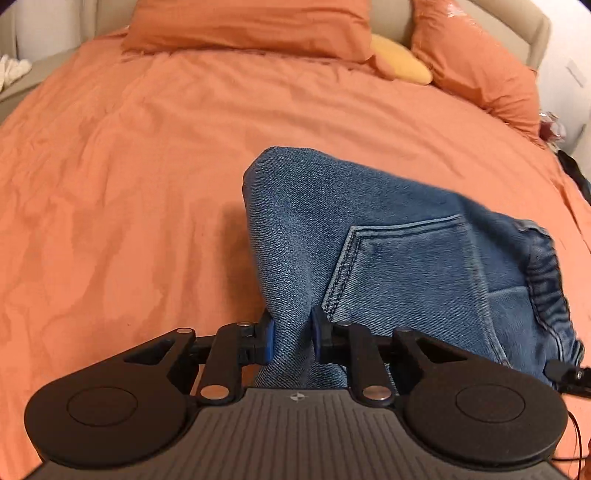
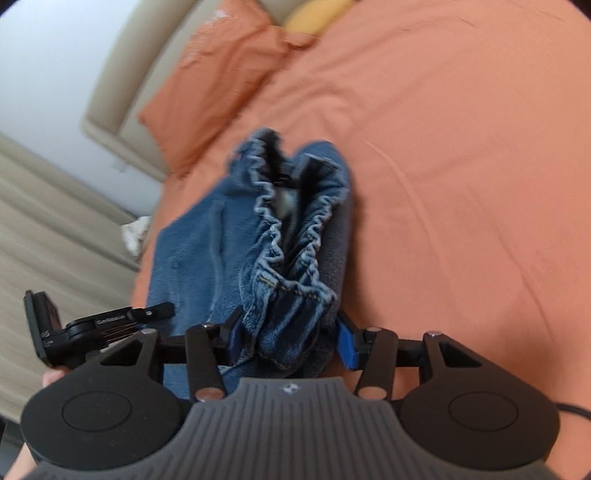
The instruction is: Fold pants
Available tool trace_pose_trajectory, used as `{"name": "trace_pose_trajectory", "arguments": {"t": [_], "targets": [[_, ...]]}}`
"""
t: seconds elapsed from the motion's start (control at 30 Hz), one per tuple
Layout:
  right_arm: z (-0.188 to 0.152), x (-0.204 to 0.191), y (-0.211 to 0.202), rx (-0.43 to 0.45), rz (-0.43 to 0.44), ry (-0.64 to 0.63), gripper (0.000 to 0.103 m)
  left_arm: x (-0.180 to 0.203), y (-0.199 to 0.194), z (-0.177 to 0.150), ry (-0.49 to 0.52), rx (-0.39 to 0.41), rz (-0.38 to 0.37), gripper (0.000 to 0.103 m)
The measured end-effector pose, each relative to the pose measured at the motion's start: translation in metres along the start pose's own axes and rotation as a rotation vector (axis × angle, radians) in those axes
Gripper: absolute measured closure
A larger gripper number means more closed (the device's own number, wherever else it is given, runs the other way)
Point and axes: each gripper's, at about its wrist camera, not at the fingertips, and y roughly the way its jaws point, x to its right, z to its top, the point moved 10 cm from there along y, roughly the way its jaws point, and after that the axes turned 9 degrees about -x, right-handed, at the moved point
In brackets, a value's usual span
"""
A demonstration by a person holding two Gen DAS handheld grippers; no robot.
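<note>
Blue denim pants (image 1: 388,243) are held up over an orange bed, back pocket facing the left wrist camera. My left gripper (image 1: 292,338) is shut on a fold of the pants' fabric between its blue pads. In the right wrist view the pants (image 2: 258,229) show their gathered elastic waistband, bunched between my fingers. My right gripper (image 2: 288,341) is closed on the waistband end, its blue pads pressing the thick bunch from both sides. The right gripper's tip shows at the right edge of the left wrist view (image 1: 565,374).
The orange duvet (image 1: 147,166) covers the bed. Two orange pillows (image 1: 251,26) and a yellow cushion (image 1: 400,61) lie at the beige headboard. The bed's edge and beige floor (image 2: 55,240) are on the left in the right wrist view.
</note>
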Motion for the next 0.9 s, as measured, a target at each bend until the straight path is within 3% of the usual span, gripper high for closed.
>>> {"name": "trace_pose_trajectory", "arguments": {"t": [0.17, 0.2, 0.3, 0.33, 0.5, 0.57, 0.6, 0.63, 0.67, 0.73, 0.8, 0.9], "targets": [[0.011, 0.000, 0.019, 0.014, -0.109, -0.061, 0.047, 0.001, 0.017, 0.002, 0.058, -0.031, 0.091, 0.073], [0.013, -0.001, 0.020, 0.019, -0.131, -0.082, 0.047, 0.000, 0.017, 0.003, 0.053, -0.032, 0.102, 0.065], [0.012, -0.002, 0.016, -0.006, -0.145, -0.069, 0.045, -0.010, 0.009, 0.004, 0.063, -0.020, 0.191, 0.025], [0.013, -0.002, 0.014, -0.015, -0.147, -0.067, 0.044, -0.011, 0.006, 0.002, 0.079, -0.025, 0.205, 0.024], [0.014, -0.006, 0.004, -0.034, -0.205, -0.147, 0.042, -0.016, -0.016, -0.012, 0.128, -0.096, 0.280, 0.024], [0.016, -0.011, -0.002, -0.032, -0.206, -0.161, 0.042, -0.018, -0.029, -0.018, 0.143, -0.099, 0.323, 0.029], [0.018, -0.016, -0.007, -0.024, -0.208, -0.182, 0.042, -0.018, -0.037, -0.020, 0.148, -0.091, 0.346, 0.037], [0.020, -0.022, -0.013, -0.011, -0.213, -0.219, 0.045, -0.018, -0.046, -0.022, 0.154, -0.077, 0.367, 0.045], [0.022, -0.029, -0.019, 0.007, -0.225, -0.266, 0.048, -0.017, -0.056, -0.022, 0.160, -0.058, 0.375, 0.047], [0.031, -0.044, -0.028, 0.050, -0.255, -0.376, 0.067, -0.012, -0.070, -0.022, 0.174, -0.010, 0.347, 0.063], [0.042, -0.060, -0.030, 0.077, -0.273, -0.470, 0.079, -0.008, -0.077, -0.022, 0.183, 0.010, 0.328, 0.074], [0.056, -0.080, -0.019, 0.089, -0.258, -0.578, 0.088, -0.001, -0.071, -0.014, 0.170, 0.026, 0.297, 0.080]]}}
